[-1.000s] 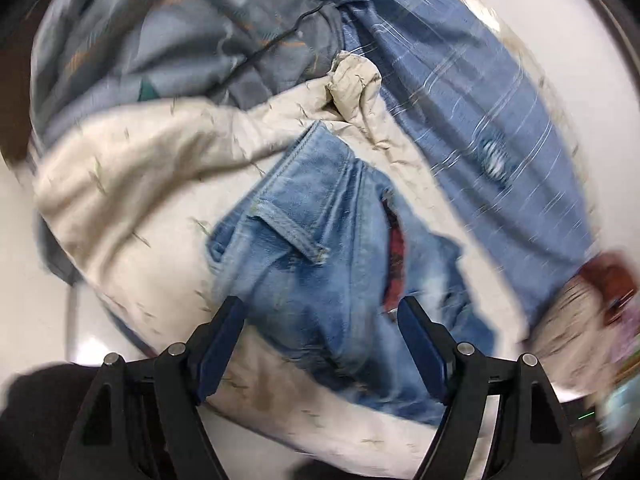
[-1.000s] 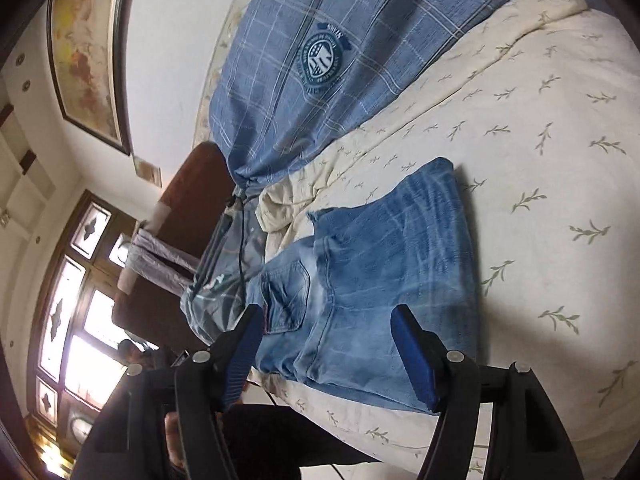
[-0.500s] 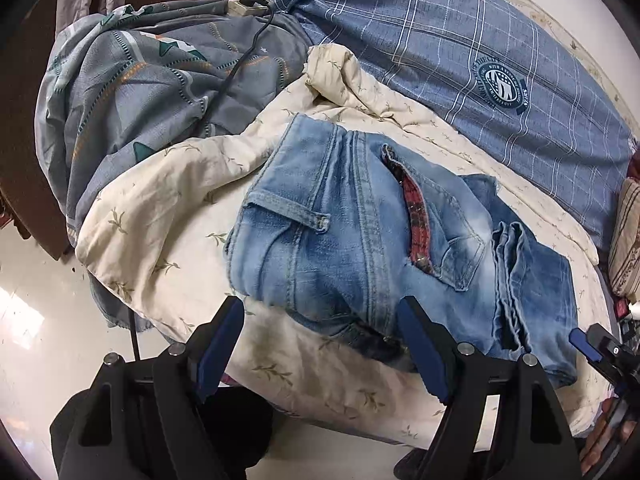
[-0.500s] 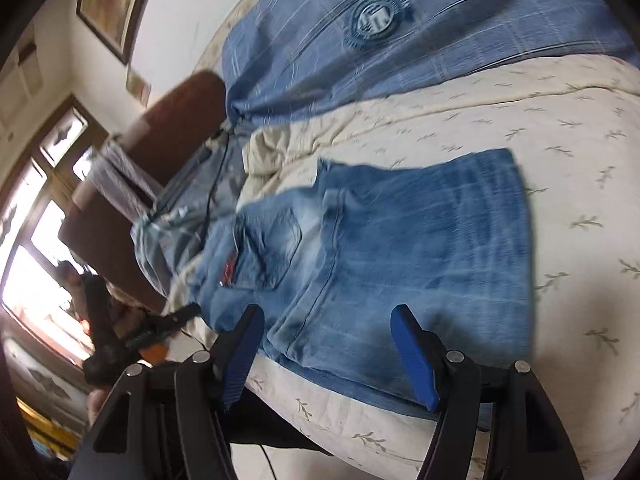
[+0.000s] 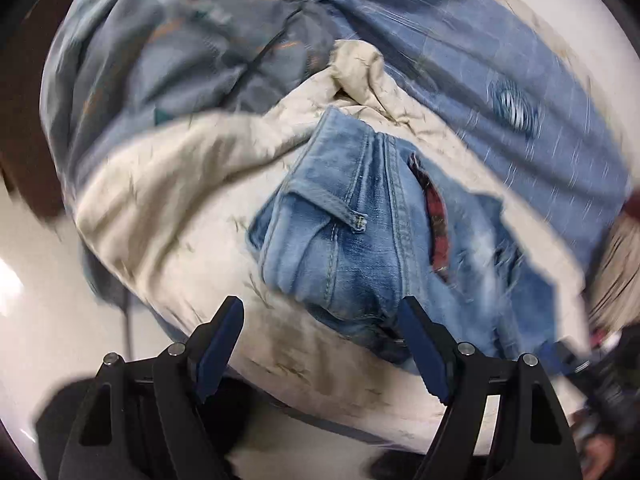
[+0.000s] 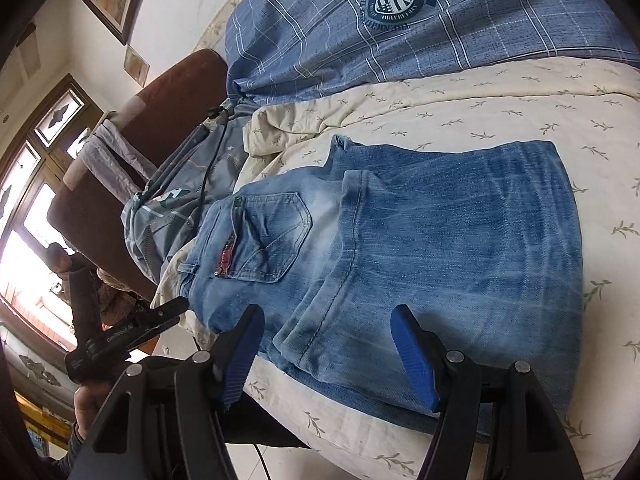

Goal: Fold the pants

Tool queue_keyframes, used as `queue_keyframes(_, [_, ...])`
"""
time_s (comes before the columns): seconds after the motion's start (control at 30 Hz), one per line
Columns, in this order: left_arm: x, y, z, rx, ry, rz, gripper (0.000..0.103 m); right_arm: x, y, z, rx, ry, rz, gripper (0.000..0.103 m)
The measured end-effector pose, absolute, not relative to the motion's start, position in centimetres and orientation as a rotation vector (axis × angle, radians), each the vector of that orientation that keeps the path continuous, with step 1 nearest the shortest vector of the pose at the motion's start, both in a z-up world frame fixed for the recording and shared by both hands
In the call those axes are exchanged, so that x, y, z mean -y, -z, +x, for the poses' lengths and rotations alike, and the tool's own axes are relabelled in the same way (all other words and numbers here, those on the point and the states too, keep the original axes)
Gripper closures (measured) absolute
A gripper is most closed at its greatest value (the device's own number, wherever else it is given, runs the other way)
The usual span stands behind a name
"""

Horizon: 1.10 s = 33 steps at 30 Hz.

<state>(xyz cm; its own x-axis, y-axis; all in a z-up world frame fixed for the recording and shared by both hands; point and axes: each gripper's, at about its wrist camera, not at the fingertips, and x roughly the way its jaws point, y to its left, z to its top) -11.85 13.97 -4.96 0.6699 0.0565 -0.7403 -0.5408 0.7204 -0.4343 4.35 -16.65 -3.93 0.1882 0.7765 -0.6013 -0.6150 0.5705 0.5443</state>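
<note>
A pair of light blue jeans point(image 6: 420, 248) lies folded into a compact stack on a cream leaf-print quilt point(image 6: 520, 112), back pocket up. In the blurred left wrist view the jeans point(image 5: 360, 232) show the waistband end with a red plaid pocket lining. My left gripper point(image 5: 320, 344) is open and empty, just in front of the waistband end. My right gripper point(image 6: 328, 344) is open and empty, at the near edge of the folded legs. The left gripper also shows in the right wrist view point(image 6: 132, 332), held in a hand.
A blue plaid pillow point(image 6: 400, 20) lies behind the quilt. A grey patterned blanket point(image 5: 168, 60) with a black cable is bunched at the far side. A brown chair point(image 6: 160, 112) stands beyond the bed. White floor point(image 5: 36, 320) lies below the bed edge.
Both grippers stay open and empty. The left wrist view has swung closer to the waistband end and is blurred. The right wrist view has shifted slightly; the jeans have not moved.
</note>
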Motion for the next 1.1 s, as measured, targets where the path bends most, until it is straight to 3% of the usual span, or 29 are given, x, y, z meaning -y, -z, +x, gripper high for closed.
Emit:
queue_keyframes(0.13, [-16.0, 7.1, -12.6, -0.722, -0.272, -1.002, 0.023, 17.0, 3.7, 4.4, -0.96, -0.999, 0.214, 0.034])
queue_keyframes(0.53, [-18.0, 8.5, -9.2, -0.727, -0.267, -1.124, 0.025, 17.7, 2.9, 4.5, -0.93, -1.058, 0.254, 0.034])
queue_keyframes(0.57, [-18.0, 8.5, -9.1, -0.728, -0.267, -1.122, 0.029, 17.7, 2.8, 4.5, -0.926, -1.064, 0.259, 0.034])
queue_keyframes(0.6, [-18.0, 8.6, -8.9, -0.742, -0.278, -1.099, 0.049, 17.8, 2.8, 4.4, -0.923, -1.07, 0.264, 0.034])
queue_keyframes(0.63, [-18.0, 8.7, -8.7, -0.761, -0.289, -1.073, 0.063, 17.8, 2.7, 4.4, -0.92, -1.075, 0.265, 0.034])
queue_keyframes(0.67, [-18.2, 8.8, -8.8, -0.766, -0.31, -1.067, 0.068, 17.7, 2.6, 4.4, -0.918, -1.076, 0.263, 0.034])
queue_keyframes(0.83, [-17.3, 6.8, -8.3, -0.757, -0.337, -0.926, 0.082, 17.4, 2.9, 4.7, -0.937, -1.067, 0.259, 0.034])
queue_keyframes(1.1, [-6.8, -2.3, -4.3, -0.688, -0.271, -0.179, 0.084, 16.8, 6.3, 6.6, -1.134, -0.982, 0.271, 0.035])
